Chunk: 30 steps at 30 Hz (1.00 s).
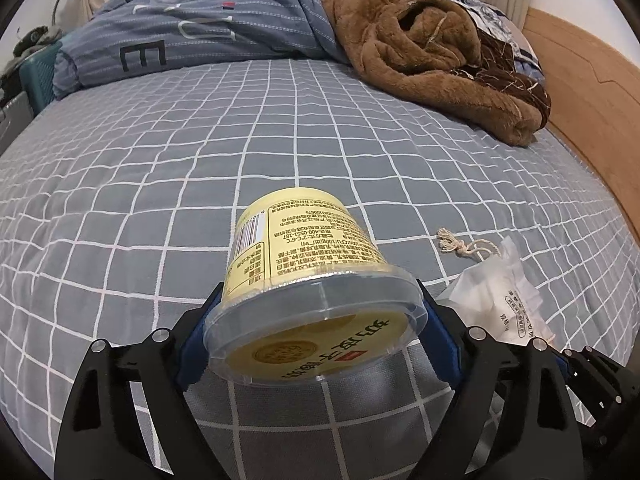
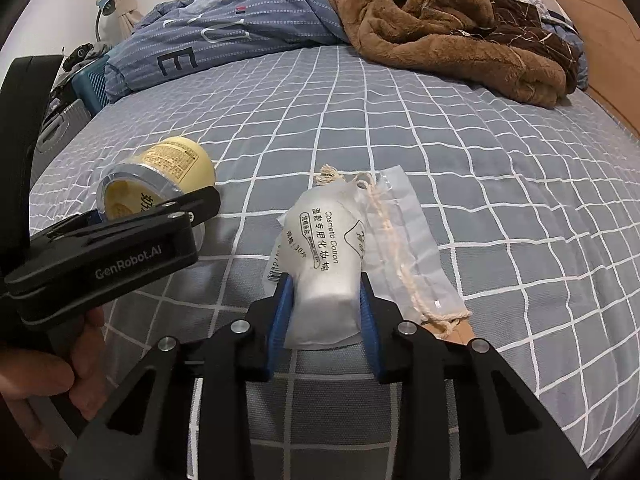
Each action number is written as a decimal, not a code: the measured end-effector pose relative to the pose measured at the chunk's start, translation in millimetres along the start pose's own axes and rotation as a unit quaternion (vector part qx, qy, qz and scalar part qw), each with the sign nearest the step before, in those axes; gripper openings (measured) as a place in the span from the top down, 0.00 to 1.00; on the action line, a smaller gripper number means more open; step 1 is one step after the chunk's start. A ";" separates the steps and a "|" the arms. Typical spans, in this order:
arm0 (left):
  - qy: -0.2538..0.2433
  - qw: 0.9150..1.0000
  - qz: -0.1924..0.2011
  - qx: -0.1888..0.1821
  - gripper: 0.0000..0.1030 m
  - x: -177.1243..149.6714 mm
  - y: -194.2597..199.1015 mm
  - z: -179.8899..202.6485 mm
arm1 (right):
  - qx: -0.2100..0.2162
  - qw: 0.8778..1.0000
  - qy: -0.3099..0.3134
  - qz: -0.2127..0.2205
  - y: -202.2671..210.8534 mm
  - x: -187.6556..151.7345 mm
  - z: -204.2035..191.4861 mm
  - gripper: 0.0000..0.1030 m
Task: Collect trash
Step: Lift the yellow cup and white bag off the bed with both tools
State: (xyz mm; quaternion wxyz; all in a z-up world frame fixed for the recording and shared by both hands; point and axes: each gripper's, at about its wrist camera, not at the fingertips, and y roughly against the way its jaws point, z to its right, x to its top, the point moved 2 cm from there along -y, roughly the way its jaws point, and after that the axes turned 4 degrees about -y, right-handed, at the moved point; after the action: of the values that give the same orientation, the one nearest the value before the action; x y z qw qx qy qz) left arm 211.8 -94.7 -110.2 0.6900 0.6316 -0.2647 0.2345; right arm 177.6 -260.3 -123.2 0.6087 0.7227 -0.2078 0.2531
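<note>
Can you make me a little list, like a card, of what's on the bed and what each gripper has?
Place: bed with grey checked sheet
Left gripper: closed around the lid end of a yellow cup lying on its side
Right gripper: squeezing a white cotton pad bag
Bag string: loose on the sheet
Far end: blue quilt and brown fleece blanket, bunched up
</note>
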 end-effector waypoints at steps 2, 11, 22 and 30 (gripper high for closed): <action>0.001 1.000 0.000 0.001 0.18 -0.5 2.0 -1.0 | 0.001 1.000 0.001 0.001 2.1 0.7 -0.4 0.72; -0.001 1.000 0.000 0.009 0.18 0.1 13.5 -4.9 | -0.006 1.000 0.001 0.010 18.5 6.1 -2.0 0.73; 0.001 1.000 0.012 0.015 0.18 2.1 47.1 -12.7 | -0.014 0.999 0.004 0.029 51.1 15.9 -9.3 0.74; 0.005 1.000 0.021 0.017 0.18 -8.1 79.7 -25.1 | -0.011 0.999 0.004 0.045 71.2 19.8 -16.6 0.73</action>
State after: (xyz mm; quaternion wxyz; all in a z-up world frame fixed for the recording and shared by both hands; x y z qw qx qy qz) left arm 155.0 -62.3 -57.6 0.6757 0.6362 -0.2702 0.2564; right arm 147.9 -256.0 -53.6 0.6054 0.7050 -0.2406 0.2804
